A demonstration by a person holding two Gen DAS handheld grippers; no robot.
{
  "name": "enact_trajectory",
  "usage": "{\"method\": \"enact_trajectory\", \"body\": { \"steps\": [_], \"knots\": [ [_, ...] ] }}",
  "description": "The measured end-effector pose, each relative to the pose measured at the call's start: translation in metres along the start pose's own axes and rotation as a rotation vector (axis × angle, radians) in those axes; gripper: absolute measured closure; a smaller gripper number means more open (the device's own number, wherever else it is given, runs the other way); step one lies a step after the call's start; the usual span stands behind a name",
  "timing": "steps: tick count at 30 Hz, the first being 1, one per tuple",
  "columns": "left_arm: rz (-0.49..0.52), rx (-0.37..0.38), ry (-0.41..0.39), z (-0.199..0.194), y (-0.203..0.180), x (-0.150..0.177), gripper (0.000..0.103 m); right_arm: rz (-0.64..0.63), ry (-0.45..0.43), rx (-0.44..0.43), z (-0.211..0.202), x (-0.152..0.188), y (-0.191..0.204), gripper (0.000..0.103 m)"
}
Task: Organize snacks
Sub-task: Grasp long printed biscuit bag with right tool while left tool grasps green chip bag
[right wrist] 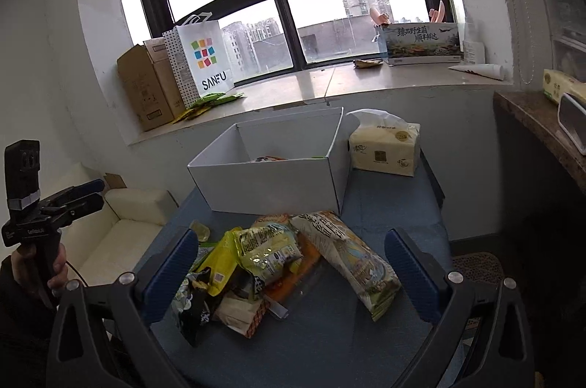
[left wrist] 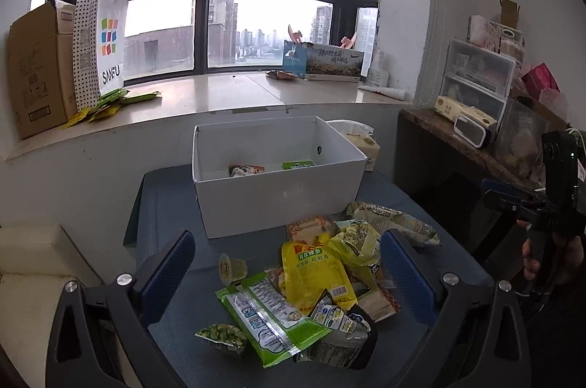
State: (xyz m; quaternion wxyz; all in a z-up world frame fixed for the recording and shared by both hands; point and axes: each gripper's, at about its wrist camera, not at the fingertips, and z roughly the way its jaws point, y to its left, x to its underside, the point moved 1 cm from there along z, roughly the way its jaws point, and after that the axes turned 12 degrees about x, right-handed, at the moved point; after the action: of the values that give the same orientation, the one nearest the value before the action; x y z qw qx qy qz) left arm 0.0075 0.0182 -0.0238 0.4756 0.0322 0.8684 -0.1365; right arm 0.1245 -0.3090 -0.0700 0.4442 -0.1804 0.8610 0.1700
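Observation:
A heap of snack packets lies on the blue-grey table (left wrist: 175,205): a yellow pouch (left wrist: 315,272), a green-and-white packet (left wrist: 267,314), a small jelly cup (left wrist: 231,269) and a long pale bag (right wrist: 348,256). A white open box (left wrist: 278,197) stands behind the heap, also in the right wrist view (right wrist: 271,185), with two packets (left wrist: 246,170) inside. My left gripper (left wrist: 289,267) is open and empty above the heap. My right gripper (right wrist: 293,267) is open and empty above the heap's right side.
A tissue pack (right wrist: 382,150) sits right of the box. The windowsill holds a cardboard box (left wrist: 36,69), a SANFU bag (left wrist: 106,47), green sachets (left wrist: 110,102) and a printed carton (left wrist: 333,62). A cluttered side shelf (left wrist: 476,128) stands right; a cream sofa (right wrist: 121,227) left.

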Motion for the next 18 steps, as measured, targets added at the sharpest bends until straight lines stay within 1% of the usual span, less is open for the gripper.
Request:
{"method": "enact_trajectory", "body": {
  "steps": [2, 6, 10, 13, 18],
  "knots": [
    [-0.002, 0.021, -0.005, -0.003, -0.001, 0.001, 0.000, -0.011, 0.008, 0.029, 0.004, 0.001, -0.004, 0.000],
    [0.001, 0.036, -0.003, -0.002, -0.002, 0.002, 0.000, -0.076, 0.040, 0.125, 0.020, 0.003, -0.007, 0.000],
    [-0.004, 0.051, 0.012, 0.003, -0.003, 0.006, 0.000, -0.177, 0.096, 0.138, 0.049, 0.011, -0.005, 0.000],
    [-0.002, 0.046, 0.029, 0.007, -0.003, 0.010, 0.000, -0.267, 0.169, 0.148, 0.083, 0.016, -0.007, 0.000],
    [-0.023, 0.080, 0.047, 0.014, -0.001, 0.015, 0.000, -0.402, 0.281, 0.155, 0.136, 0.022, -0.008, 0.000]
  ]
}}
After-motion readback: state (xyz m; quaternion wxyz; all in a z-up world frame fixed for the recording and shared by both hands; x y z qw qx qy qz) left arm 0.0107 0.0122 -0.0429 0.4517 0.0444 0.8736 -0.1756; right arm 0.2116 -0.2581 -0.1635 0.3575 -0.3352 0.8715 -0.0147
